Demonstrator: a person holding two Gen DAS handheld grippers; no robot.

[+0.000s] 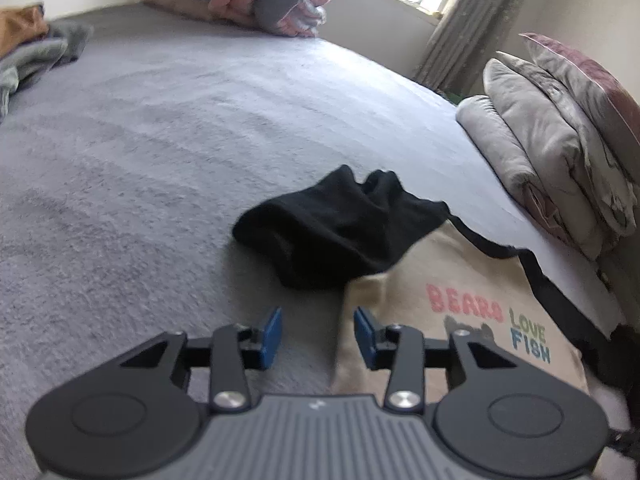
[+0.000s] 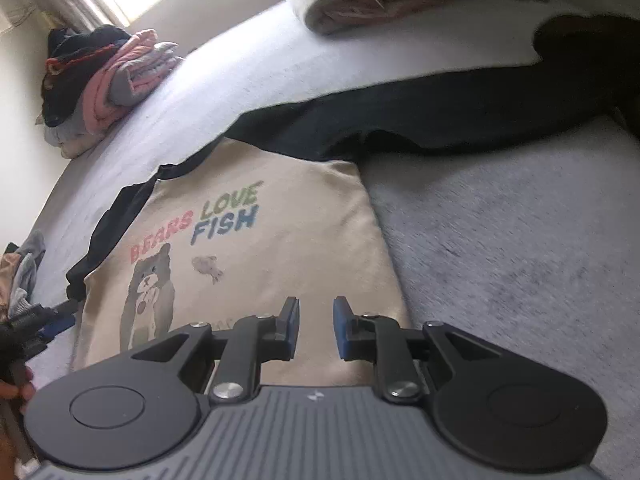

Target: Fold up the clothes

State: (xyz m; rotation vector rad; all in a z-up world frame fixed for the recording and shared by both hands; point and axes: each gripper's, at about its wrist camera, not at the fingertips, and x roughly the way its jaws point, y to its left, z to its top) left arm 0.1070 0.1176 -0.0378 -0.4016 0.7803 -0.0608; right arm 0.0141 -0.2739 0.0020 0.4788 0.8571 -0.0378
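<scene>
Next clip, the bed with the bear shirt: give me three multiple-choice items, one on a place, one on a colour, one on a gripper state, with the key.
1. Where do the shirt's black sleeves lie?
A. spread on the bed
B. folded across the print
C. over the bed's edge

2. What colour is the word FISH?
A. pink
B. blue
C. green

3. How do the left gripper and right gripper stand?
A. both clamped on cloth
B. one clamped
C. both open, empty

Key: 1 A, both rest on grey cover; 2 B, blue lettering; 3 C, gaps show between pads.

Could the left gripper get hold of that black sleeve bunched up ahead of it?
Probably yes. The left gripper is open and empty, the black sleeve lies just ahead on the bed, and nothing sits between them.
</scene>
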